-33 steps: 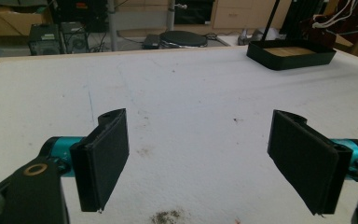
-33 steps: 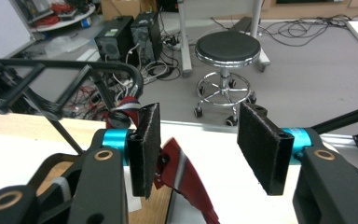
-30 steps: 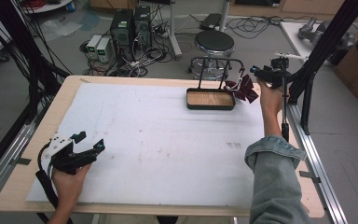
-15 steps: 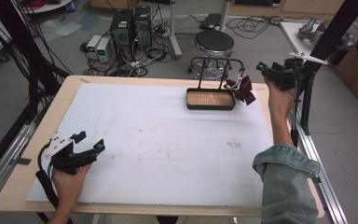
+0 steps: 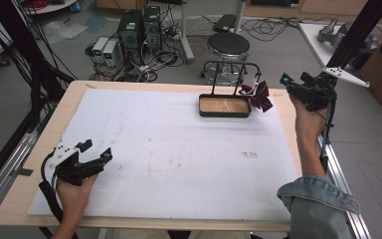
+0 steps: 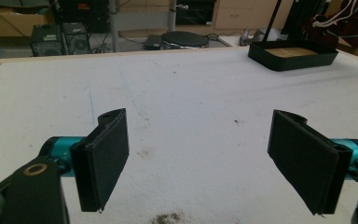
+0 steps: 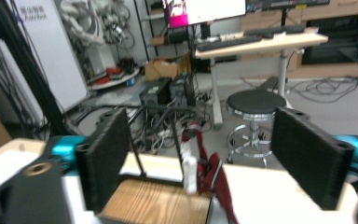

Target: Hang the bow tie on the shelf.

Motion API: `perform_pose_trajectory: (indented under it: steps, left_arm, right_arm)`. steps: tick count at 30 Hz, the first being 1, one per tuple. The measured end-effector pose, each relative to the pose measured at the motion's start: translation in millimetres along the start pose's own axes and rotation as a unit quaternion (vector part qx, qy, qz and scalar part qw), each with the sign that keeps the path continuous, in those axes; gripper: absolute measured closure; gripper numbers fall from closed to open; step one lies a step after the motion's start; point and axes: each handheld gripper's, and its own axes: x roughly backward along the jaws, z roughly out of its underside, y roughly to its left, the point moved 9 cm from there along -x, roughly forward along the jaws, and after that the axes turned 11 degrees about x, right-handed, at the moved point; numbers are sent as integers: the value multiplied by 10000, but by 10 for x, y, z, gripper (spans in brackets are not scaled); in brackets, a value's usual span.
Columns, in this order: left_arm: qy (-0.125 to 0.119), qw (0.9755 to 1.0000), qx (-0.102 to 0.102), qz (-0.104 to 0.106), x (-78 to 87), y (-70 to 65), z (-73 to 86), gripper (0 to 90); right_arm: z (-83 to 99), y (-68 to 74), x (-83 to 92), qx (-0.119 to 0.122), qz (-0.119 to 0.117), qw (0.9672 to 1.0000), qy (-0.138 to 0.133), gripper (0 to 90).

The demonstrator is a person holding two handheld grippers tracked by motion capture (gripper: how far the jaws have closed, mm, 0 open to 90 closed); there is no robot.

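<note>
On the wooden table (image 5: 40, 149) lies a large white sheet (image 5: 179, 149) covering most of the top, with faint smudges and small dark specks visible on it. Toward the far right of the sheet sits a black tray (image 5: 225, 106) with a wood-grain floor; a black wire frame (image 5: 231, 74) rises from its far side. A dark red cloth (image 5: 258, 95) with a white tag hangs at the tray's right end, against the frame's right post. Beyond the table's far edge stand a round black stool (image 5: 228, 46) and two computer towers (image 5: 139, 30) among cables on the floor. Left gripper (image 5: 95, 155): held low at the near left of the sheet, jaws set wide apart, nothing between them; its own view shows bare sheet between both pads (image 6: 105, 156), and the tray (image 6: 292, 56) well away at upper right. Right gripper (image 5: 284, 79): raised off the table's far right edge, near the cloth but apart from it, pointing toward it. Its own view shows the jaws wide apart and empty, with the cloth (image 7: 209, 170), the frame (image 7: 161, 112) and the tray floor (image 7: 154, 203) seen through the gap beyond the pads (image 7: 109, 154). That view is somewhat blurred.
</note>
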Motion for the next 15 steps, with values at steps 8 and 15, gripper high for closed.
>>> perform_pose_trajectory:
  steps: [8, 15]
  left_arm:
    - [15, 10000, -11, 7, -16, -7, 3, 208]
    - [18, 10000, -12, 11, -10, -12, 4, 208]
  right_arm:
    - [21, 242, 220, 293, -109, 9990, -317, 117]
    - [95, 412, 395, 557, -156, 9973, -457, 114]
